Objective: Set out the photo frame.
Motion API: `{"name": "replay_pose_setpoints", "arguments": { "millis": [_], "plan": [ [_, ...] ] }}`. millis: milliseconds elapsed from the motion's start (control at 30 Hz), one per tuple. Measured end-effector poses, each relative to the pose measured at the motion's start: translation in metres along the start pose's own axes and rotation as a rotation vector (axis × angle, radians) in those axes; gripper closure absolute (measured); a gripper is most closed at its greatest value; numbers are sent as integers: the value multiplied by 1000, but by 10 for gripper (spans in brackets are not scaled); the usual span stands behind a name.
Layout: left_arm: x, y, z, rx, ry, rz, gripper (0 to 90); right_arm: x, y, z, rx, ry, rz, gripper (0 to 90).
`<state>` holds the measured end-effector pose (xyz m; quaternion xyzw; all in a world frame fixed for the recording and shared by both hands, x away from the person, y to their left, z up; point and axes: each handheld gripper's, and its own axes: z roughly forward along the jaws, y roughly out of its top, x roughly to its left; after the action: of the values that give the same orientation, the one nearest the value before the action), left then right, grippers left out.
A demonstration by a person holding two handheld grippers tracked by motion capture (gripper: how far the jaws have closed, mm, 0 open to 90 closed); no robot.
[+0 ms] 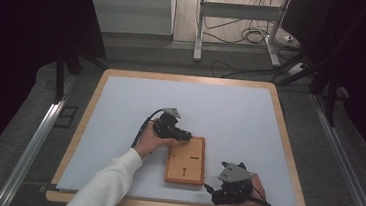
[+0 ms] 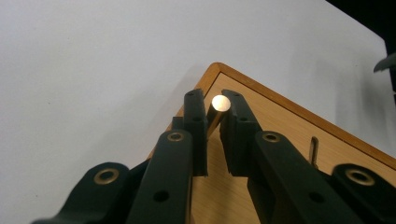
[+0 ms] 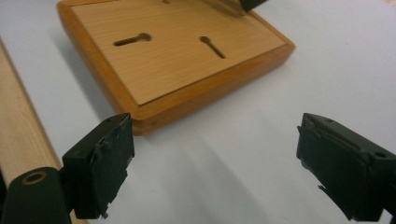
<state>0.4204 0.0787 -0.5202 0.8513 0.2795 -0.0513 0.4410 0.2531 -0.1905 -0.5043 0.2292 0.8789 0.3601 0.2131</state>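
High view: we see a wooden board (image 1: 186, 160) lying low in the middle of the frame, on a pale table (image 1: 230, 117).
Left gripper: we see the left gripper (image 1: 184, 134) at the board's upper left corner, its tips just over the edge.
Left gripper view: we see its tongs (image 2: 214, 122) pinching a small shiny metal pin (image 2: 220, 103) in the middle of the frame. The pin's round end faces us. The rest of it slants down toward the board (image 2: 280, 135).
Right gripper: we see the right gripper (image 1: 220, 194) at the lower right, beside the board and not touching it.
Right gripper view: we see its tongs (image 3: 215, 172) spread wide, with nothing between them. The board (image 3: 177, 60) lies in the upper half, showing two slots shaped like keyholes.
Done: we think the pin is already grabbed and brought to the board.
Left to do: we think the pin has to go into a hole or come fully out. We cannot tell which.
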Motion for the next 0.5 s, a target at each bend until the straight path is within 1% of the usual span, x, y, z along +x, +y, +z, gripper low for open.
{"name": "replay_pose_setpoints", "arguments": {
  "millis": [133,200,300,400,500],
  "plan": [
    [3,0,0,-6,-21,-25,816,8,6,5,10,0,-24,97],
    [5,0,0,-6,-28,-31,816,14,10,10,18,-8,-47,92],
    [6,0,0,-6,-31,-34,817,24,17,18,34,-36,-107,84],
    [6,1,0,-5,-37,-40,816,32,22,26,53,-60,-140,82],
    [7,1,0,0,-41,-41,817,38,28,35,66,-93,-189,73]
  ]
}}
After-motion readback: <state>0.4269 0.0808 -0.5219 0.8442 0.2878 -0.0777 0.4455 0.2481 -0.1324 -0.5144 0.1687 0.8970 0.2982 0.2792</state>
